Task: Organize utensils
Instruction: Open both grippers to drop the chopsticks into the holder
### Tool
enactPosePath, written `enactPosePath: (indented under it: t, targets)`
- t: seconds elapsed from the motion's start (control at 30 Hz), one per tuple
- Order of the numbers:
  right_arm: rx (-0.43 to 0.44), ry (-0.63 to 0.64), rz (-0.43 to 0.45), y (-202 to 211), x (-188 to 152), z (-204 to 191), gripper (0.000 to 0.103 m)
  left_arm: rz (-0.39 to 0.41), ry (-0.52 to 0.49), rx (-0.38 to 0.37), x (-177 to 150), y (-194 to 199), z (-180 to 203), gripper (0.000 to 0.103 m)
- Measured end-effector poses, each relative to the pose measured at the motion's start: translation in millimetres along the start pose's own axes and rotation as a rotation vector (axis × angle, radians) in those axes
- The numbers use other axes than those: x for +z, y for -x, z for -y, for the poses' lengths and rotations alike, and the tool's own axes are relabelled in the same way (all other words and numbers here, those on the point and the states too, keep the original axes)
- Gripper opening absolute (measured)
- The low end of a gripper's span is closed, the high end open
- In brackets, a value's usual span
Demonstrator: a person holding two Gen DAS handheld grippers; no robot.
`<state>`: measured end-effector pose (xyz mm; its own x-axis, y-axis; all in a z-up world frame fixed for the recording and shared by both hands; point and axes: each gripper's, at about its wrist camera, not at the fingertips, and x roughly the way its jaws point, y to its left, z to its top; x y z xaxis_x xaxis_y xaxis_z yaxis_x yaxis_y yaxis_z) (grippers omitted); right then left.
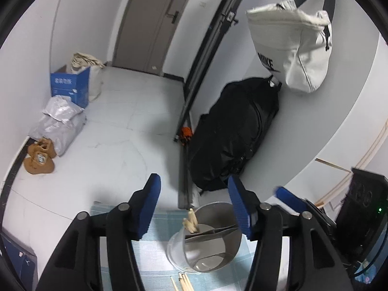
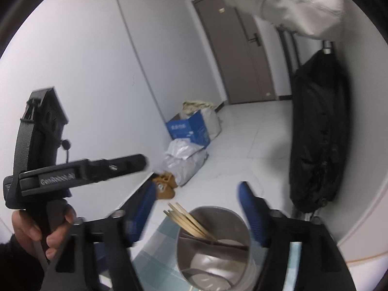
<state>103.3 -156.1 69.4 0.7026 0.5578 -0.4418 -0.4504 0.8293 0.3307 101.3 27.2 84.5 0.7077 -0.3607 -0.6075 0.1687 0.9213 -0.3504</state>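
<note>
We've got the left gripper spread wide with nothing in it, and the right gripper gaping empty too. The steel utensil holder sits bottom center on a blue checked mat, chopsticks poking out its upper left compartment, a few more chopsticks lying at the bottom edge.

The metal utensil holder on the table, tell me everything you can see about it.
The utensil holder is a round, open-topped cylinder of dull, brushed-looking metal, standing upright on a pale blue checked cloth. Flat metal dividers split its inside into compartments. A bundle of light wooden chopsticks leans in one compartment, tips sticking out over the rim. A clear plastic part wraps its lower outside. More chopsticks lie on the cloth just in front. Neither gripper touches it.
</note>
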Motion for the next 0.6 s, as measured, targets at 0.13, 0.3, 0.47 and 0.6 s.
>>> enactPosePath:
  t: [0.13, 0.3, 0.47, 0.6]
  targets:
    - [0.017, -0.055, 0.04, 27, -8, 6, 0.103, 0.022, 0.001, 0.049, -5, 13, 2, 0.066]
    - [-0.013, -0.078, 0.055, 52, -21, 5, 0.103, 0.044, -0.01, 0.092, -16, 29, 6, 0.069]
    - [-0.021, -0.126, 0.06, 72, -36, 3, 0.103, 0.077, -0.029, 0.119, -34, 45, 15, 0.082]
    - [-0.005, -0.131, 0.065, 84, -55, -5, 0.103, 0.066, -0.046, 0.136, -50, 50, 19, 0.082]
